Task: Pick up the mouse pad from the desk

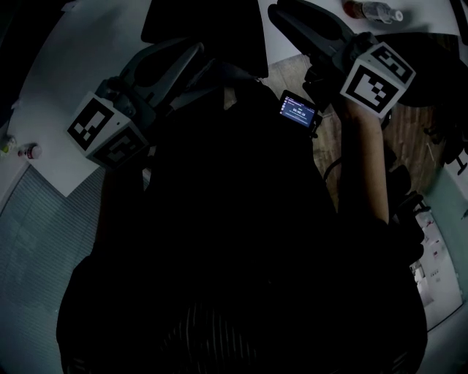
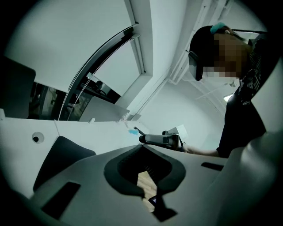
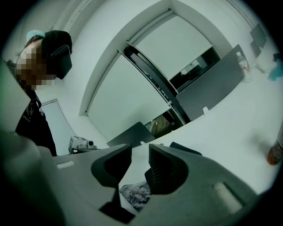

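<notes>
The head view is very dark. A flat black sheet (image 1: 205,29), most likely the mouse pad, lies on the white desk (image 1: 88,44) at the top. My left gripper (image 1: 196,50) points at its near edge; I cannot tell whether it touches. In the left gripper view its jaws (image 2: 142,148) meet at the tips with nothing between them. A dark rounded corner (image 2: 62,159) shows on the desk to the left. My right gripper (image 1: 278,13) is held high to the right. Its jaws (image 3: 140,152) stand slightly open on nothing. A grey patterned patch (image 3: 135,194) shows below them.
A bottle (image 1: 373,11) lies at the desk's far right and a small bottle (image 1: 31,152) at the left edge. A lit small screen (image 1: 297,109) hangs near my chest above wooden floor (image 1: 351,139). A grey divider panel (image 3: 212,88) stands on the desk.
</notes>
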Action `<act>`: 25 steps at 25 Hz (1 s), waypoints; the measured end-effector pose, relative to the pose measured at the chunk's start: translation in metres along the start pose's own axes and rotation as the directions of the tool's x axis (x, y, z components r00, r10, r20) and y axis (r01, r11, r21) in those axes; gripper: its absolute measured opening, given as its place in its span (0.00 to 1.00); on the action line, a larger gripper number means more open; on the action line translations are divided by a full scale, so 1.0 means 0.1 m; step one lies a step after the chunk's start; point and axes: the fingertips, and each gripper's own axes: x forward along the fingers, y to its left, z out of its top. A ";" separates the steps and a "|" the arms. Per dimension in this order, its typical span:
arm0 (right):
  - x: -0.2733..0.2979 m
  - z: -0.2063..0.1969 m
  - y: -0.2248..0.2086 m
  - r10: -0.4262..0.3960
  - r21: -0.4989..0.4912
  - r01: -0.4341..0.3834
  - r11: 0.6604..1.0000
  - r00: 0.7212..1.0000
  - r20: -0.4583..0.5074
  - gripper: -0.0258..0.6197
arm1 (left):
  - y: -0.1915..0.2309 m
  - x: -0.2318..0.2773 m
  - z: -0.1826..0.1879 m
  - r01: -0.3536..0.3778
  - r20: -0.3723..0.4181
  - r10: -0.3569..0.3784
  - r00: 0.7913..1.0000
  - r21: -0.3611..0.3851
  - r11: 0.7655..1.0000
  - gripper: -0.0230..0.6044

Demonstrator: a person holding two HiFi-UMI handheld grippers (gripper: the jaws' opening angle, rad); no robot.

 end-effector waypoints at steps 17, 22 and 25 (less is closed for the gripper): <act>0.13 -0.45 -0.69 -0.126 0.101 0.136 0.986 0.987 -0.098 0.36 | 0.31 0.11 -0.24 0.011 -0.021 -0.013 1.000 -0.088 0.996 0.05; 0.21 -0.60 -0.93 -0.178 0.126 0.195 0.973 0.975 -0.133 0.42 | 0.40 0.10 -0.30 0.007 -0.029 -0.010 1.000 -0.118 0.993 0.05; 0.26 -0.75 -1.10 -0.202 0.148 0.227 0.963 0.966 -0.163 0.45 | 0.52 0.09 -0.35 -0.005 -0.031 0.001 1.000 -0.138 0.990 0.05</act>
